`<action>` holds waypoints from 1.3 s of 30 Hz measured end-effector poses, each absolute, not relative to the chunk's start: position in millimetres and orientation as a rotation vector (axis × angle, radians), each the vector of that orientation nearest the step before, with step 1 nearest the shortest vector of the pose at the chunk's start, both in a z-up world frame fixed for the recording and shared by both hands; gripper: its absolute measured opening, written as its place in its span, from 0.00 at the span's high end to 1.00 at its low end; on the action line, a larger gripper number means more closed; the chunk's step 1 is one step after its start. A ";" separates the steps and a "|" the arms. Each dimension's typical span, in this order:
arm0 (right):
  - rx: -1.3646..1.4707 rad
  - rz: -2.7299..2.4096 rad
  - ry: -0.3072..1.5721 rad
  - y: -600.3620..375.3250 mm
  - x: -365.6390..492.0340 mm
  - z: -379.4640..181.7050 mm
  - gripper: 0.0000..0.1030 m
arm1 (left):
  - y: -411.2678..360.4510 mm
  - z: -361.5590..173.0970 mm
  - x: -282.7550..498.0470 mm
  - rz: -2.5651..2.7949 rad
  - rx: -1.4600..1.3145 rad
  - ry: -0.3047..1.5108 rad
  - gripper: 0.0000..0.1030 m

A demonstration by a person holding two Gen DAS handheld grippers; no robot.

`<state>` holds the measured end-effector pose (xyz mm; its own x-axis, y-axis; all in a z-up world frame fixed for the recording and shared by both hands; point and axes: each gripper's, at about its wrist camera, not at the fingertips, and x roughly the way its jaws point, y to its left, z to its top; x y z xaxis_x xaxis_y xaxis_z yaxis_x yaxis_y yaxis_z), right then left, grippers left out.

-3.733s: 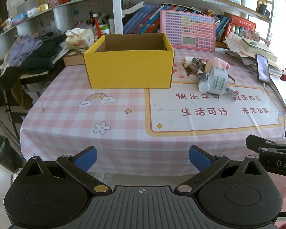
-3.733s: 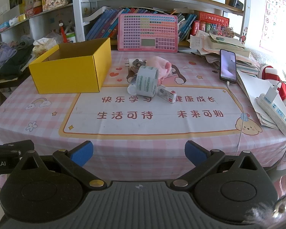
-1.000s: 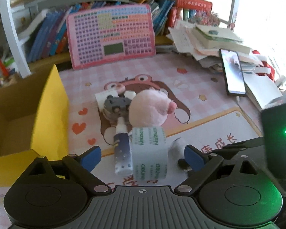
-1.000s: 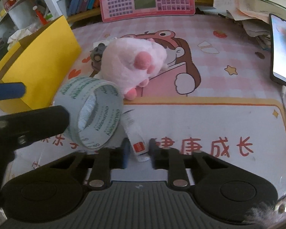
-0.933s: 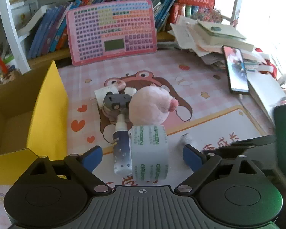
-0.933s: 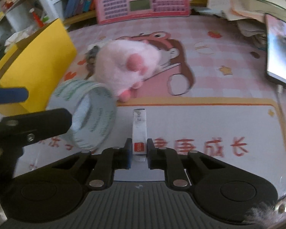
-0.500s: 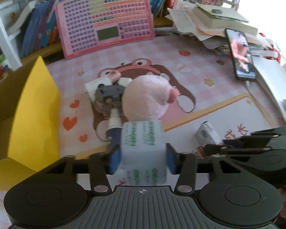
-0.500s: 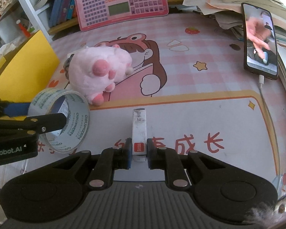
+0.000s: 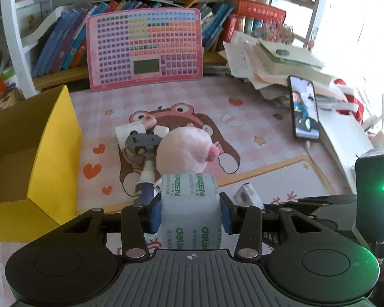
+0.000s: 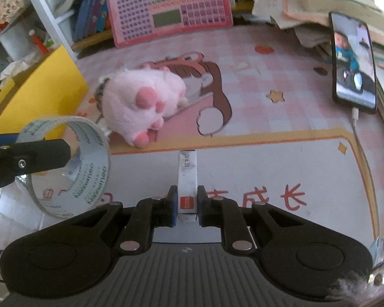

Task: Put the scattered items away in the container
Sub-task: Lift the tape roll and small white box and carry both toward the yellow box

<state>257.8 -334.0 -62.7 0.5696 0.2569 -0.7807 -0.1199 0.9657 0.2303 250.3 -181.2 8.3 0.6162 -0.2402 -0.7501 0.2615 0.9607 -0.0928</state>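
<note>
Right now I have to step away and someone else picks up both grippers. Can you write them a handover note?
Left gripper: shut on the tape roll, jaws just closed.
Right gripper: shut on the small white box.
Yellow box: far left on the table; its visible part looks empty.
Still on the mat: pink plush, spray bottle, grey toy car.
Done: two items gripped. Left: drop both in the yellow box, then fetch the rest.

Worktop [image 9: 256,117] covered in pink checked cloth with cartoon print. White shelf unit [image 9: 15,51] behind, packed with books [image 9: 64,43]. Pink keyboard-style board [image 9: 146,48] leaning against shelf. Paper stack [image 9: 274,61] at right, phone [image 9: 304,107] beside it. Strong daylight from far right.
</note>
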 end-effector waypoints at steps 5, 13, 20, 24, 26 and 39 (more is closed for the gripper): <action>0.154 0.241 0.925 -327.8 252.3 -57.6 0.87 | -173.9 9.7 242.8 -0.285 0.006 0.860 0.58; 0.133 0.245 0.928 -314.3 235.9 -53.9 0.87 | -154.9 8.7 224.6 -0.303 -0.020 0.861 0.58; 0.105 0.197 0.923 -298.3 210.8 -46.9 0.87 | -127.3 3.7 206.8 -0.368 -0.051 0.865 0.58; 0.084 0.162 0.909 -282.3 192.4 -40.0 0.87 | -102.1 3.3 191.8 -0.399 -0.075 0.847 0.58; 0.075 0.150 0.902 -270.9 182.9 -37.4 0.87 | -87.7 2.5 182.3 -0.409 -0.087 0.839 0.58; 0.013 0.185 0.917 -167.6 110.6 -36.1 0.87 | 28.9 -5.3 113.5 -0.372 -0.143 0.844 0.58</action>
<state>110.6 -167.6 -36.1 0.5936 0.1650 -0.7877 -0.1542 0.9839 0.0900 113.5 28.9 -5.3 0.6045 -0.3762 -0.7021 0.2642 0.9262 -0.2689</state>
